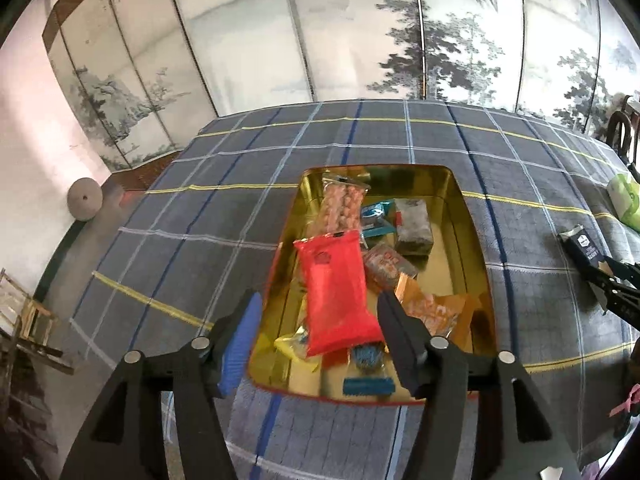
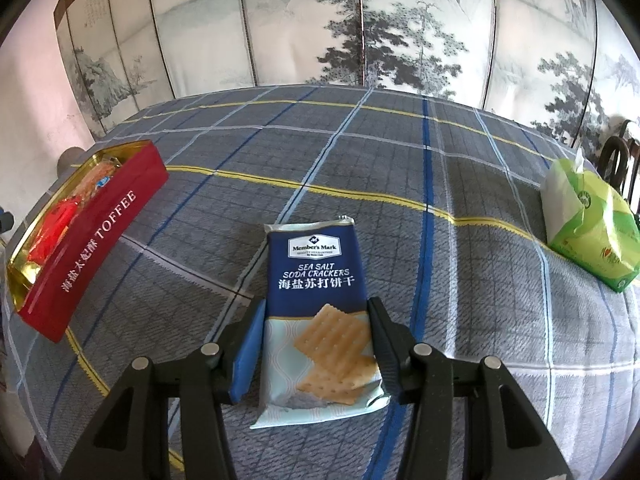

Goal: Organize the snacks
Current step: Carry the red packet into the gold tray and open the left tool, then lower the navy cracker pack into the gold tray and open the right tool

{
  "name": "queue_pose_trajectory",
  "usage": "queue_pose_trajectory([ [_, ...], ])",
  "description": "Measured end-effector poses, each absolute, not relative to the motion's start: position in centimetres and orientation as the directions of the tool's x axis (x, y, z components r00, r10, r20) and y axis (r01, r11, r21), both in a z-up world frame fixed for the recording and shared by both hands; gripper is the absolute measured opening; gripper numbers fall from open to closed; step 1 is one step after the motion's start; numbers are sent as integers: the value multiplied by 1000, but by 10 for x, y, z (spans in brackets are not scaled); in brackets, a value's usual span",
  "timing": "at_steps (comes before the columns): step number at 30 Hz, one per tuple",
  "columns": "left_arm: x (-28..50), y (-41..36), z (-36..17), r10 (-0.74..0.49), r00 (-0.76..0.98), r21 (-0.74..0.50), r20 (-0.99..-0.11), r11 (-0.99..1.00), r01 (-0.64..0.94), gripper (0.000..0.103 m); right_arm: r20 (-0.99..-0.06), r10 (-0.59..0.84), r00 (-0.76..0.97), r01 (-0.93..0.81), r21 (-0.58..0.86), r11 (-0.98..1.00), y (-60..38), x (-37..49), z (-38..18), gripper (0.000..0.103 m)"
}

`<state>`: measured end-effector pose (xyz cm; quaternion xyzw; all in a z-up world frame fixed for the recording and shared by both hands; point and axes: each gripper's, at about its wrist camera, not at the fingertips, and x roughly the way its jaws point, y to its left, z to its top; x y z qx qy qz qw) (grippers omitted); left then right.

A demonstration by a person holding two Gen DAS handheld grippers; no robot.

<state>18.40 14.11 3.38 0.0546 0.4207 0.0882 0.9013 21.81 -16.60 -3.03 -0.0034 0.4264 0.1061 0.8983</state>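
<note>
Gold-lined toffee tin [image 1: 464, 216], red outside, sat on the plaid-covered surface [image 2: 360, 152], holding mixed snacks; a red packet [image 1: 336, 292] lay uppermost. My left gripper [image 1: 316, 320] hung over the tin, jaws apart, nothing pressed between them. My right gripper [image 2: 316, 344] had its jaws clamped on the sides of a blue soda cracker pack [image 2: 320, 304] resting on the cloth, right of the tin. Green tissue pack [image 2: 588, 224] lay far right.

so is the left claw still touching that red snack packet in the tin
Apart. The left wrist view shows the left claw open, with a visible gap between each finger and the red packet, which lies in the gold tin.
</note>
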Motion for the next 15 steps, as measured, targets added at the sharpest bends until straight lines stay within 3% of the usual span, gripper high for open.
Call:
queue_pose_trajectory([
  [10, 162, 143, 38, 218, 631, 173, -745, 976, -134, 61, -728, 311, 611, -247, 198, 949, -143, 203, -6, 51],
  [15, 154, 149, 37, 226, 630, 169, -744, 974, -149, 69, -695, 378, 612, -329, 211, 920, -113, 196, 22, 51],
])
